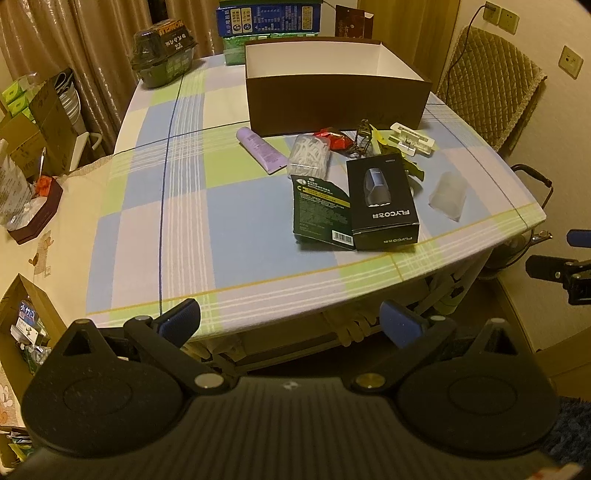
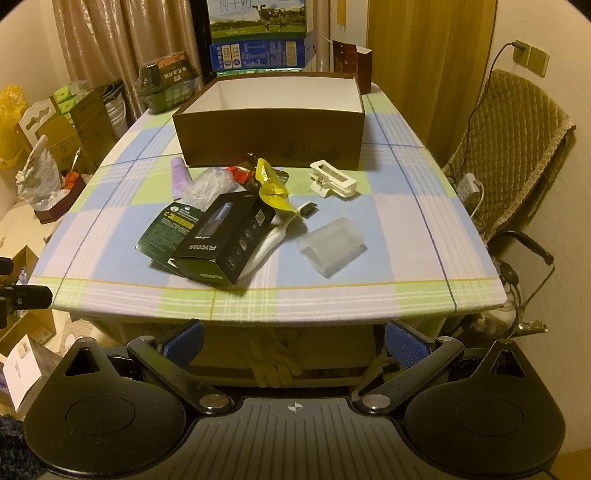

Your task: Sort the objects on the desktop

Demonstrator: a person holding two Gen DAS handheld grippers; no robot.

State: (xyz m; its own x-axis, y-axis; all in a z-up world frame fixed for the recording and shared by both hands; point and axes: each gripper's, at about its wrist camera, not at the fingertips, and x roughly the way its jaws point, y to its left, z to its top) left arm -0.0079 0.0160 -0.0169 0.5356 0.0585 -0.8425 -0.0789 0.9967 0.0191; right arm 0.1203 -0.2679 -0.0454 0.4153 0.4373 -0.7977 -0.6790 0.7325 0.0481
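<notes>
An empty brown box point(image 1: 338, 107) point(image 2: 269, 136) with a white inside stands at the back of the checked table. In front of it lies a pile: a black FLYCO box point(image 1: 384, 203) point(image 2: 229, 240), a green packet point(image 1: 321, 214) point(image 2: 170, 229), a purple tube point(image 1: 262, 149) point(image 2: 180, 177), a clear tub of white bits point(image 1: 308, 157) point(image 2: 208, 184), a white clip point(image 1: 412, 142) point(image 2: 334, 181), a frosted plastic cap point(image 1: 447, 195) point(image 2: 332, 245), a yellow wrapper point(image 2: 269, 181) and a red wrapper point(image 1: 332, 138). My left gripper point(image 1: 291, 325) and right gripper point(image 2: 293, 341) are open and empty, before the table's near edge.
A dark bowl-shaped pack point(image 1: 164, 51) point(image 2: 168, 83) and stacked cartons point(image 1: 267, 22) point(image 2: 258, 37) stand at the table's back. A padded chair point(image 1: 487, 92) point(image 2: 509, 147) is on the right. Cardboard boxes and bags point(image 1: 33, 147) point(image 2: 62, 129) crowd the left.
</notes>
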